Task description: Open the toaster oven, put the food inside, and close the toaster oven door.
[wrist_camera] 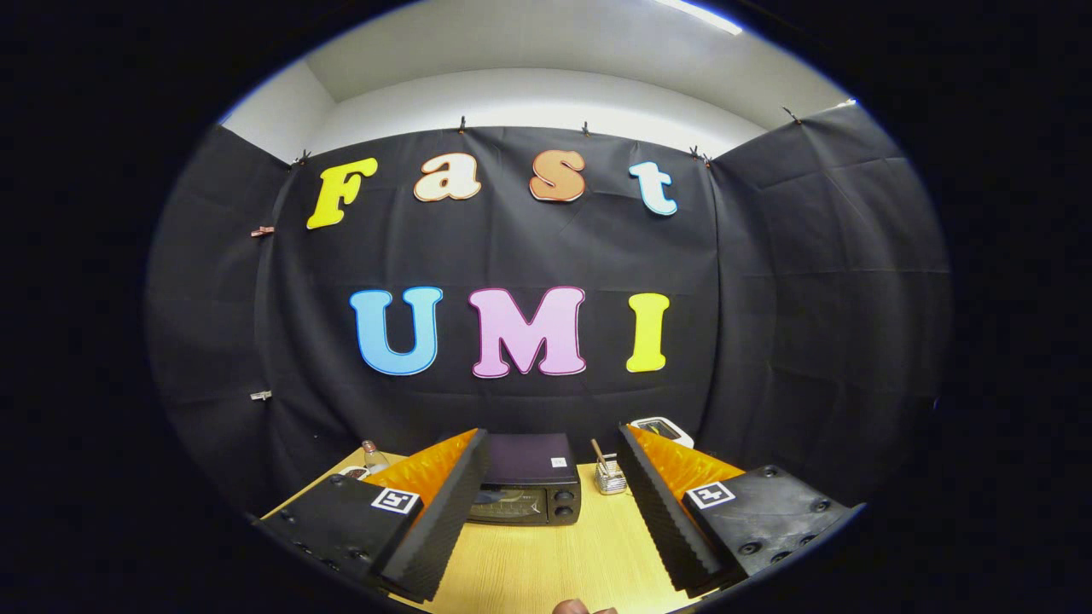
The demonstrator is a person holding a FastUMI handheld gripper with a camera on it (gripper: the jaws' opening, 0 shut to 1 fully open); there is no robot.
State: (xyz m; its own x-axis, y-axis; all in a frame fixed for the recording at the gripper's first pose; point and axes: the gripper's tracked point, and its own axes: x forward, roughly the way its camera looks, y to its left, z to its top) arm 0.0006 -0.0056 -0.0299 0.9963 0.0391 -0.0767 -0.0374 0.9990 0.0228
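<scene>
On the far side of the table (546,563), beyond the wide-apart fingers of the gripper (546,520), sits the toaster oven (529,490), door closed. Coming in crooked could bump the little holder (610,477) beside it.

Staged recording booth, lab-like rather than a real kitchen: black cloth wall (546,256) clipped up on three sides, white ceiling with a strip light (699,15) above. Wooden table (546,563) set with a toaster oven (529,486), a small jar (370,456), possibly a utensil holder (609,477), too small to confirm.
</scene>
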